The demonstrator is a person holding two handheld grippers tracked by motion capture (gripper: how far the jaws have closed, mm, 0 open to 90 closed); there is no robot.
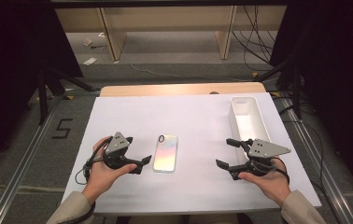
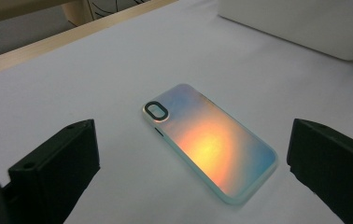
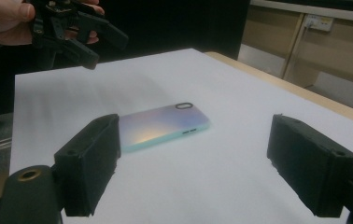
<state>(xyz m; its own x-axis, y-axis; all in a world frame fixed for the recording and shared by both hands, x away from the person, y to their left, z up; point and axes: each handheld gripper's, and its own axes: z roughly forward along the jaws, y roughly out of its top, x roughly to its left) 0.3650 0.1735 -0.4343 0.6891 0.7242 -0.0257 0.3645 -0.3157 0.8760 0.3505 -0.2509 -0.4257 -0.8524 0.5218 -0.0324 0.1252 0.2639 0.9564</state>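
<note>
An iridescent phone case (image 1: 165, 153) lies flat, back up, on the white sheet (image 1: 188, 116) near the middle. My left gripper (image 1: 136, 153) hovers just left of it, open, with its jaws pointing at the case's long edge. In the left gripper view the case (image 2: 209, 142) lies ahead between the two black jaws, untouched. My right gripper (image 1: 226, 152) stands open well to the right of the case, with nothing in it. From the right gripper view the case (image 3: 163, 125) lies farther off, and the left gripper (image 3: 88, 37) sits beyond it.
A long white tray (image 1: 248, 116) stands at the sheet's right side, just beyond the right gripper; its wall (image 2: 305, 23) shows in the left gripper view. The wooden table edge (image 1: 184, 88) runs along the back. Cables lie on the floor beyond.
</note>
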